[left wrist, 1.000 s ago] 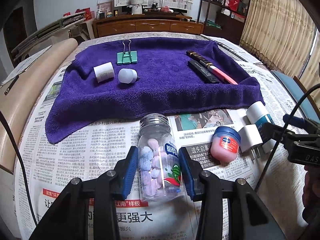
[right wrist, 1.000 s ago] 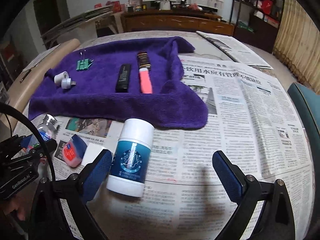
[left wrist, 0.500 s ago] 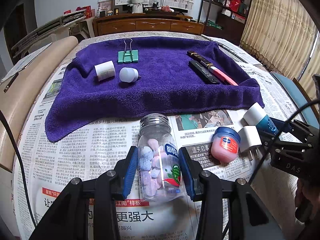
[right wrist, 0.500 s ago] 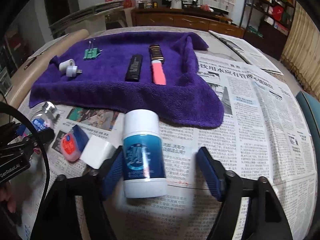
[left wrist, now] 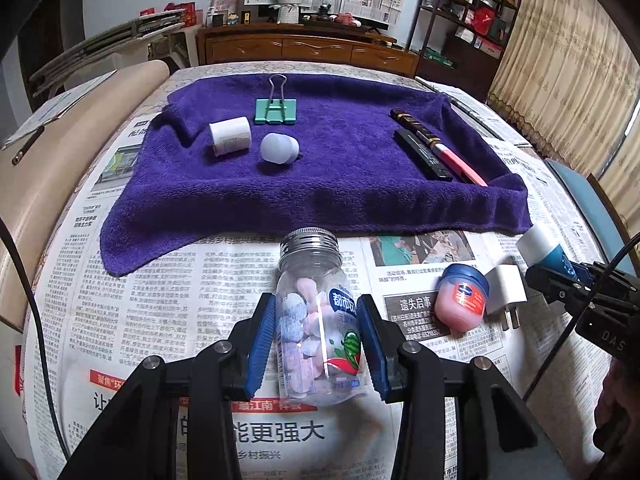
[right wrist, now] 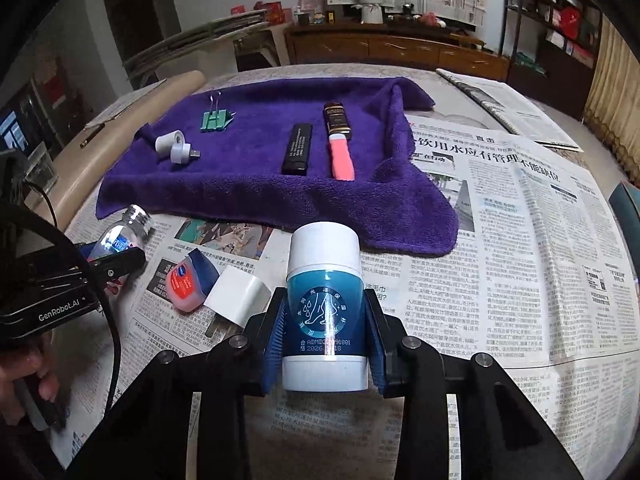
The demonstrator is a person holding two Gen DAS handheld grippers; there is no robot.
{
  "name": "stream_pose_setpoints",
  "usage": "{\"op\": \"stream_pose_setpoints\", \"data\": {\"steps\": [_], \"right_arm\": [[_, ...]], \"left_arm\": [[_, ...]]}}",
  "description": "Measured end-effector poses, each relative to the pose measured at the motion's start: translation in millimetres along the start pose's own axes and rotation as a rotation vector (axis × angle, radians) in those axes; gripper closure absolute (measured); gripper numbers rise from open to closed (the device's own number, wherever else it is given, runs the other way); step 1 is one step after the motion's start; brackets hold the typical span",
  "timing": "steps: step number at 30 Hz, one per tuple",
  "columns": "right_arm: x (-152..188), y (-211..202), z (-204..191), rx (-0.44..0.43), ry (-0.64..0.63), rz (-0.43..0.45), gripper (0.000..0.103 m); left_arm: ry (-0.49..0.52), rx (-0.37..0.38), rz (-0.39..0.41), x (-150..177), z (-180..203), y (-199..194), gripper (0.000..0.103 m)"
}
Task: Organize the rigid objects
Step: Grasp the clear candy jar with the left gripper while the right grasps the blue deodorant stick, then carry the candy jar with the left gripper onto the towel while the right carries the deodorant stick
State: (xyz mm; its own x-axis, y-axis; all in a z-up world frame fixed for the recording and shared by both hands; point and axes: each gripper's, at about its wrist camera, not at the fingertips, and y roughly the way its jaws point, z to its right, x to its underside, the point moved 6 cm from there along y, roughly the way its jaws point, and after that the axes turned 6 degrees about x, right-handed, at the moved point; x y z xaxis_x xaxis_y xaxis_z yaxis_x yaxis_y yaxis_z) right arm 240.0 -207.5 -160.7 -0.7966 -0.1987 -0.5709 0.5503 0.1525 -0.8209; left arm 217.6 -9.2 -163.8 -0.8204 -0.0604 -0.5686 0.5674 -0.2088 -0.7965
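Note:
My left gripper (left wrist: 318,344) is shut on a clear candy jar (left wrist: 316,320) with a silver lid, lying on the newspaper. My right gripper (right wrist: 325,334) is shut on a blue and white stick bottle (right wrist: 325,300); it also shows in the left wrist view (left wrist: 544,248). A purple towel (left wrist: 320,184) holds a green binder clip (left wrist: 276,109), a white roll (left wrist: 231,135), a white cap (left wrist: 279,149), a black stick (left wrist: 422,153) and a pink-tipped tube (left wrist: 440,148). A pink Vaseline jar (left wrist: 461,299) and a white charger (left wrist: 506,292) lie between the grippers.
Newspaper (right wrist: 520,240) covers the round table. A beige chair back (left wrist: 48,152) stands at the left edge, a blue chair (left wrist: 580,192) at the right. A wooden sideboard (left wrist: 304,50) is behind the table.
My right gripper has moved left around the blue and white bottle and closed on it. My left gripper has kept its hold on the candy jar.

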Motion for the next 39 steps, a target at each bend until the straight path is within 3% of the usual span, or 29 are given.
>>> {"op": "stream_pose_setpoints", "data": {"steps": [14, 27, 39], "right_arm": [[-7, -11, 2, -0.043, 0.026, 0.009, 0.067], [-55, -19, 6, -0.07, 0.046, 0.041, 0.067], [-114, 17, -26, -0.109, -0.018, 0.034, 0.067]], "left_arm": [[0.027, -0.023, 0.06, -19, -4, -27, 0.064], [0.019, -0.057, 0.1, -65, -28, -42, 0.064], [0.01, -0.078, 0.057, -98, -52, -1, 0.064]]}}
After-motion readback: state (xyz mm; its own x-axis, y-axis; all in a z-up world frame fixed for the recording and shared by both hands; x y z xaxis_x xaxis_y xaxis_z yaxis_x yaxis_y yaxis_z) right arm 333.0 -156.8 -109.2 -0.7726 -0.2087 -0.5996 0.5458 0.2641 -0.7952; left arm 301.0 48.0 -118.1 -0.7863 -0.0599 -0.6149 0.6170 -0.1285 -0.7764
